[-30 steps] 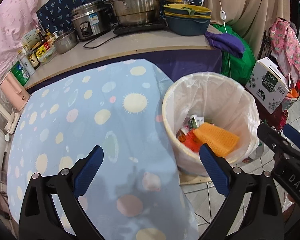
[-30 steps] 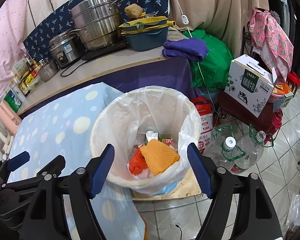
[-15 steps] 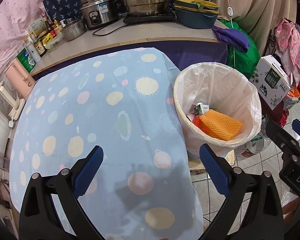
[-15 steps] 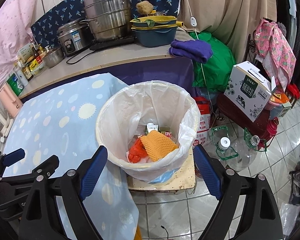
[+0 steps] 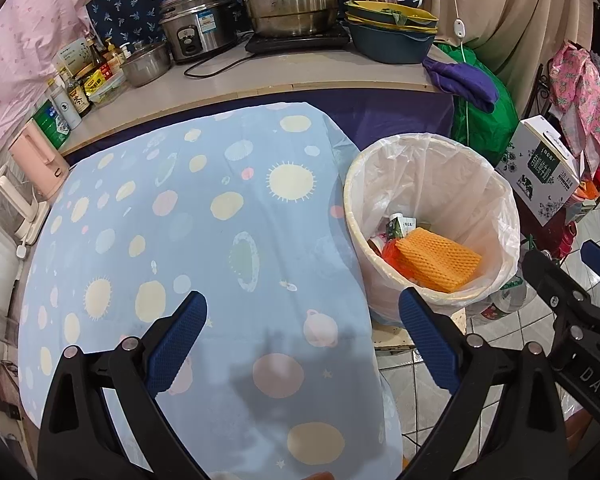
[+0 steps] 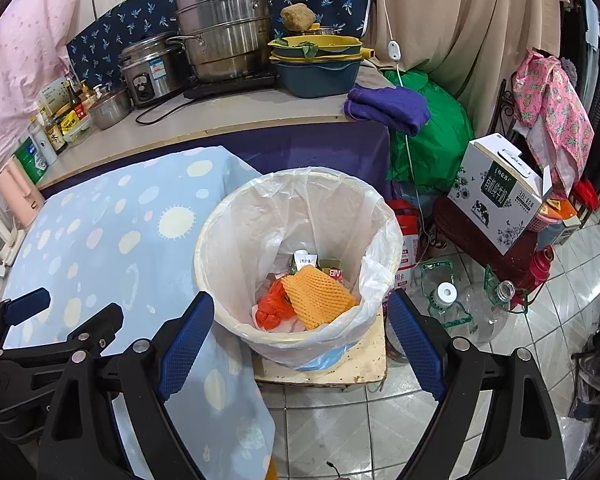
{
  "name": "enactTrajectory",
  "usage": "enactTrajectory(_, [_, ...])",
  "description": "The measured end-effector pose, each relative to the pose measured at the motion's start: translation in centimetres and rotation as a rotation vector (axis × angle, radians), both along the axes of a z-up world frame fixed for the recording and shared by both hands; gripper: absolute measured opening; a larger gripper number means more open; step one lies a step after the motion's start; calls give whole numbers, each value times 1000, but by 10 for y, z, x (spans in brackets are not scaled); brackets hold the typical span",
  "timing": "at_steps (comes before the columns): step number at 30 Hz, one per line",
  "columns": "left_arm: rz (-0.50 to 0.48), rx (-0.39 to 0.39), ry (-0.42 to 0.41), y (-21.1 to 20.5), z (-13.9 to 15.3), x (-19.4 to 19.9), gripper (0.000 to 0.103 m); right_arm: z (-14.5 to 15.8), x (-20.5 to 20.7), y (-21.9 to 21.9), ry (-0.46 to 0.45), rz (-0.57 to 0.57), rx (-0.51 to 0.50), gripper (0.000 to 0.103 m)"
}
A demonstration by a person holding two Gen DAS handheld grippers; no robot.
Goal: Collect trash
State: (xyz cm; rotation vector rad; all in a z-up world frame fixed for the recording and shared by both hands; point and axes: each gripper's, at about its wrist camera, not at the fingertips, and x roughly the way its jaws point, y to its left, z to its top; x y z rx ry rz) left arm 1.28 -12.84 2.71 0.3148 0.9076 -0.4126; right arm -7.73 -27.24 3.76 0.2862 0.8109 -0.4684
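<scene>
Both grippers wide open, holding nothing
Left gripper [image 5: 302, 318] hangs over the cloth [image 5: 204, 216]; right gripper [image 6: 300, 318] hangs by the bin [image 6: 220, 276]

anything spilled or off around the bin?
Nothing spilled: the trash bin stands upright, liner folded over its rim, orange foam net inside. Only oddity: two empty plastic bottles lie on the floor tiles beside it.

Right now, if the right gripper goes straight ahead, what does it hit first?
Probably the trash bin: the open right gripper frames its near rim, orange foam net inside. Depth unclear, so contact may be the bag-lined rim.
</scene>
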Motion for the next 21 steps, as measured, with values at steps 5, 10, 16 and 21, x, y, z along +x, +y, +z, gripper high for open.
enactTrajectory(5, [7,-10,-18,-1,2,1,92,0,1,-1,-4,-5,3,85])
enactTrajectory(10, [5,-27,-56,-1,4,-2,92,-2,0,-1,-11,-14,-15,85])
enactTrajectory(16, [4,-34,-64,-1,2,-2,92,-4,-1,-1,-15,-20,-19,85])
enactTrajectory(21, [8,-32,-63,-2,0,-1,92,-4,-1,-2,-17,-21,-20,85])
